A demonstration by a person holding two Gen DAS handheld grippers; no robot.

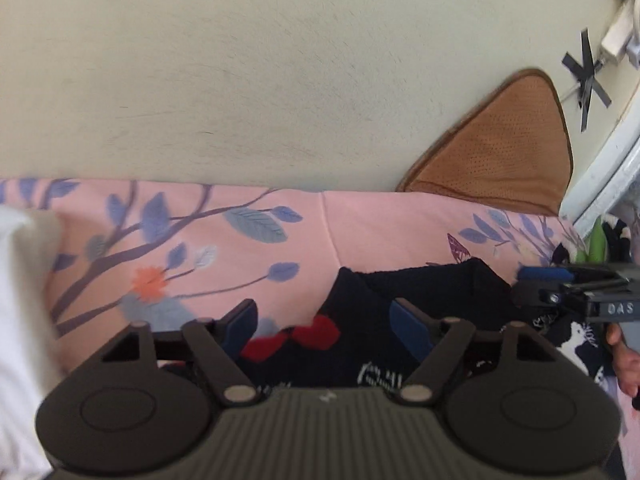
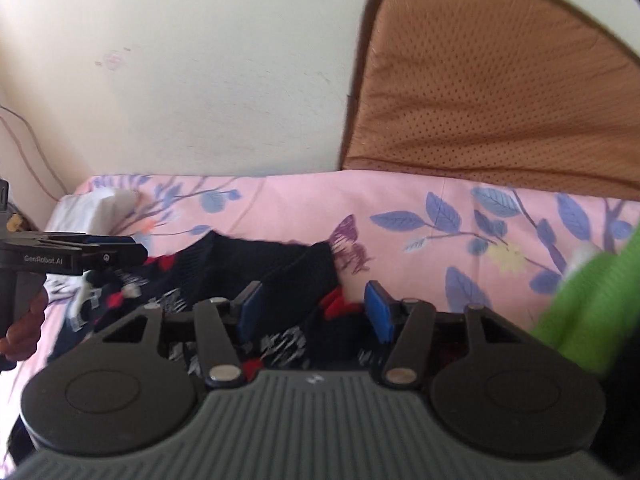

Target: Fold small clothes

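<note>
A small dark navy garment [image 1: 400, 300] with red and white prints lies rumpled on the pink floral bedsheet [image 1: 240, 232]. It also shows in the right wrist view [image 2: 272, 264]. My left gripper [image 1: 324, 326] is open, its blue pads just above the garment's left part near a red patch. My right gripper [image 2: 314, 310] is open over the garment's right edge, by a red patch. The right gripper shows side-on in the left wrist view [image 1: 560, 276], and the left gripper in the right wrist view [image 2: 100, 248].
A tan perforated cushion [image 2: 500, 80] leans against the cream wall [image 1: 260, 60] at the back right. A green garment [image 2: 588, 300] lies at the right. A white pillow [image 1: 20, 300] lies at the left. Black tape crosses [image 1: 586, 76] mark the wall.
</note>
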